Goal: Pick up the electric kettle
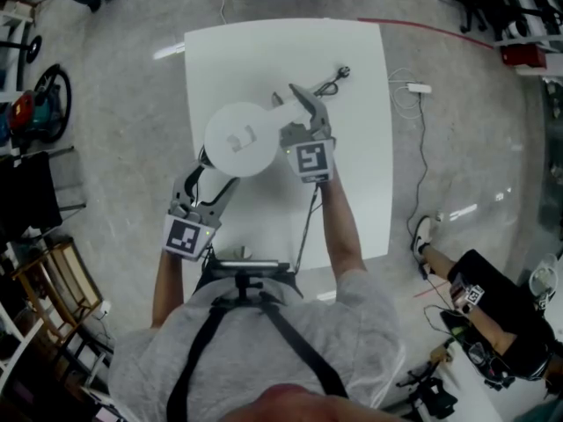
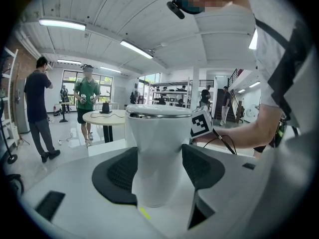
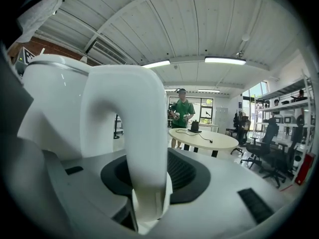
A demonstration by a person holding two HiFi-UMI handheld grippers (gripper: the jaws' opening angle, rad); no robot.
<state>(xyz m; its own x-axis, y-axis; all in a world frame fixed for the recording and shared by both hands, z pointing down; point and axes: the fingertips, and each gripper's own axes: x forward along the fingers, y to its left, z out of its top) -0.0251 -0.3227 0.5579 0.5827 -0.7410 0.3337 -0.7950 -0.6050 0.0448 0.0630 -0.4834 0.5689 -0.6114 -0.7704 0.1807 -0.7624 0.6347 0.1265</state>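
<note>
A white electric kettle [image 1: 242, 139] with a round lid stands in the middle of a white table [image 1: 361, 200]. My left gripper [image 1: 215, 167] reaches it from the near left. In the left gripper view the kettle body [image 2: 157, 128] fills the gap of the left gripper [image 2: 158, 173], and both dark pads [image 2: 117, 176] lie against its sides. My right gripper [image 1: 290, 104] is at the kettle's right side. In the right gripper view the arched handle [image 3: 142, 133] runs down between the jaws of the right gripper [image 3: 149, 178], which stand a little apart from it.
A dark cable with a plug [image 1: 332, 79] lies on the table beyond the kettle. A white adapter and cord [image 1: 417, 88] lie on the floor to the right, where a person [image 1: 493, 315] sits. Farther off are a round table [image 3: 199, 139], office chairs [image 3: 271, 148] and standing people [image 2: 37, 108].
</note>
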